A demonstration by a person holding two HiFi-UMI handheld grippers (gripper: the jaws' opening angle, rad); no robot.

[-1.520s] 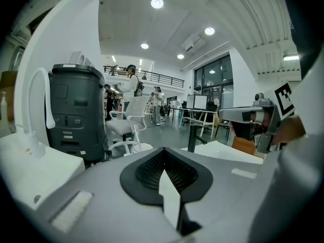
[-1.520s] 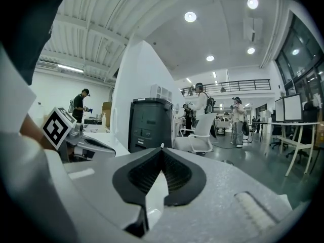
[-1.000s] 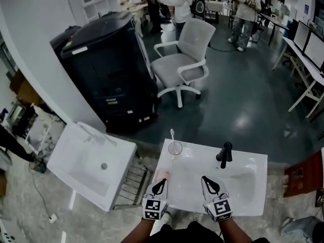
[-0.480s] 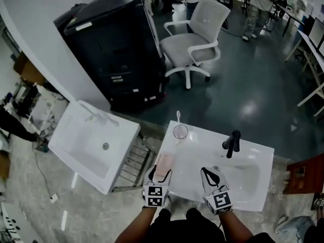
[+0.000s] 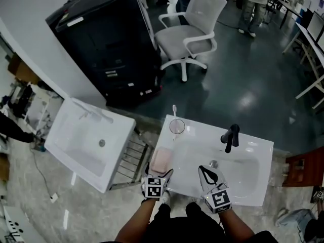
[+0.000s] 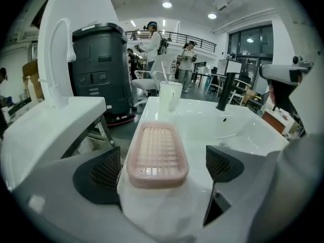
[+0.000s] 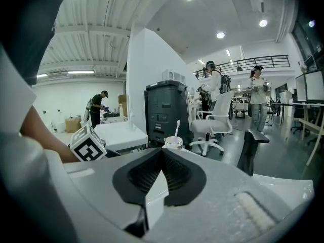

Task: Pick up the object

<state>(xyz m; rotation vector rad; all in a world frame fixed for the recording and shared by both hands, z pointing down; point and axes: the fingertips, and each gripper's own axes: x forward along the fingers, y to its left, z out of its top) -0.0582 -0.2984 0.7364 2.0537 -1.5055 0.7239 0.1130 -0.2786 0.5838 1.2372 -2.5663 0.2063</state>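
A pink ribbed soap dish (image 5: pixel 162 160) lies on the left rim of the white sink (image 5: pixel 253 184). In the left gripper view the soap dish (image 6: pixel 157 153) sits low between the two black pads (image 6: pixel 104 173), which stand clear of its sides. My left gripper (image 5: pixel 158 172) is open around its near end, and its jaws are opening. My right gripper (image 5: pixel 207 169) hovers over the basin's front, jaws shut and empty; in the right gripper view the right gripper (image 7: pixel 162 155) has its pads meeting.
A clear cup with a toothbrush (image 5: pixel 176 125) stands at the sink's back left and a black faucet (image 5: pixel 230 137) at the back. A second white sink (image 5: pixel 86 140) and a metal rack (image 5: pixel 129 161) are to the left. Beyond are a black machine (image 5: pixel 106 39) and a white chair (image 5: pixel 190 29).
My left gripper went from shut to wide open and moved forward around the soap dish's near end. The right gripper stayed shut over the basin. The head view shifted slightly.
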